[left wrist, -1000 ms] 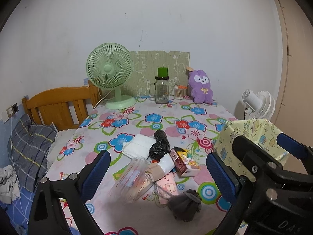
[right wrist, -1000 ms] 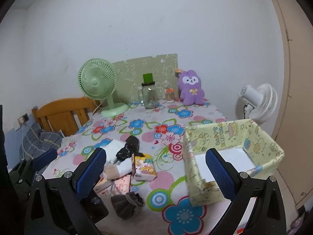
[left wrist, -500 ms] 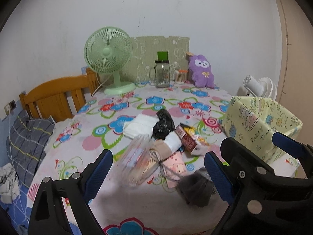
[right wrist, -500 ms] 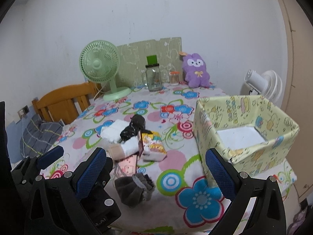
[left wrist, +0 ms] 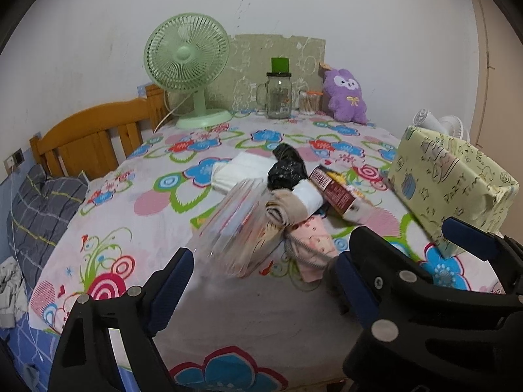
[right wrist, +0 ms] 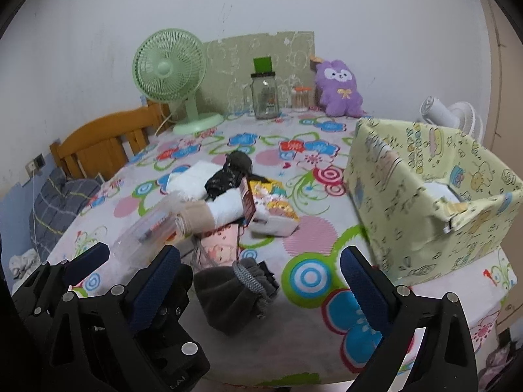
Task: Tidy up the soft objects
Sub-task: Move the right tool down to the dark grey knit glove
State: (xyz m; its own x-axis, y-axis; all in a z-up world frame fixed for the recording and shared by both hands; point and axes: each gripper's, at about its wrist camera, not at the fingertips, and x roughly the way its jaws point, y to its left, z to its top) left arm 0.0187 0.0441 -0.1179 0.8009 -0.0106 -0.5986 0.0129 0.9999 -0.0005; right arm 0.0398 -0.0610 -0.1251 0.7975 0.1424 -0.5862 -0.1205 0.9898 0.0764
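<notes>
Item: grey pouch (right wrist: 235, 290), on the worktop (right wrist: 304, 238) at the near edge of the pile, between my right fingers (right wrist: 359, 281), wide apart and empty.

My left fingers (left wrist: 173, 277), empty, are closing beside it.

Patterned box (right wrist: 434, 196) stands right.
</notes>
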